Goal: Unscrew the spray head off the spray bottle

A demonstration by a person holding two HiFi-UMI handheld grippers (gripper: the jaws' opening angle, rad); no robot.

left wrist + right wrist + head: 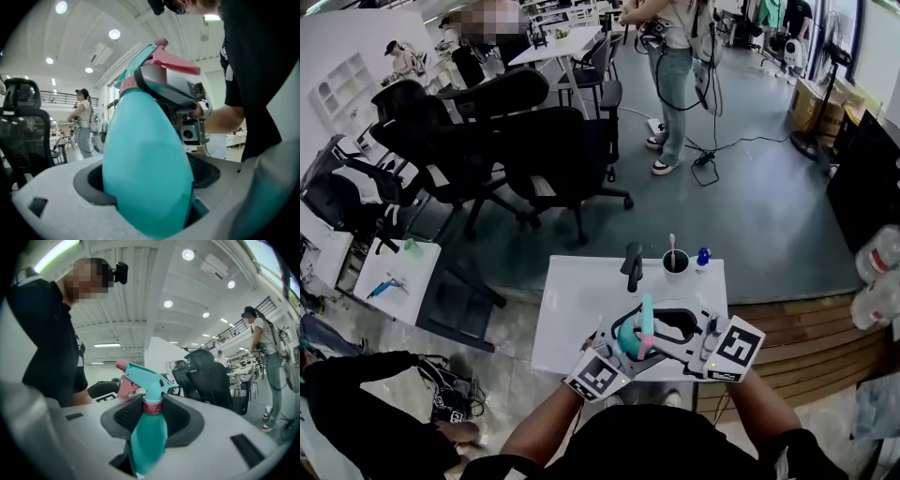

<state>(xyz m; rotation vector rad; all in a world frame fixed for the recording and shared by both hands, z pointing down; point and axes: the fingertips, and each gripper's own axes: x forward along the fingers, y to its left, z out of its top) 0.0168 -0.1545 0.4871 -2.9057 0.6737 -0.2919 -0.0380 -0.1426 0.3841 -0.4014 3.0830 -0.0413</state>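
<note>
- The left hand-held gripper (147, 187) is clamped on the spray bottle (143, 150) body; the right hand-held gripper (152, 416) pinches the spray head (147, 378) at its collar.
- Unscrewing looks ready to start: next, twist head against body.

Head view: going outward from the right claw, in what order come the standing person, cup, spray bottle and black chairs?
1. The spray bottle, in the right claw itself.
2. The cup, at the table's far edge.
3. The black chairs, beyond the table, upper left.
4. The standing person, farthest, top of view.
</note>
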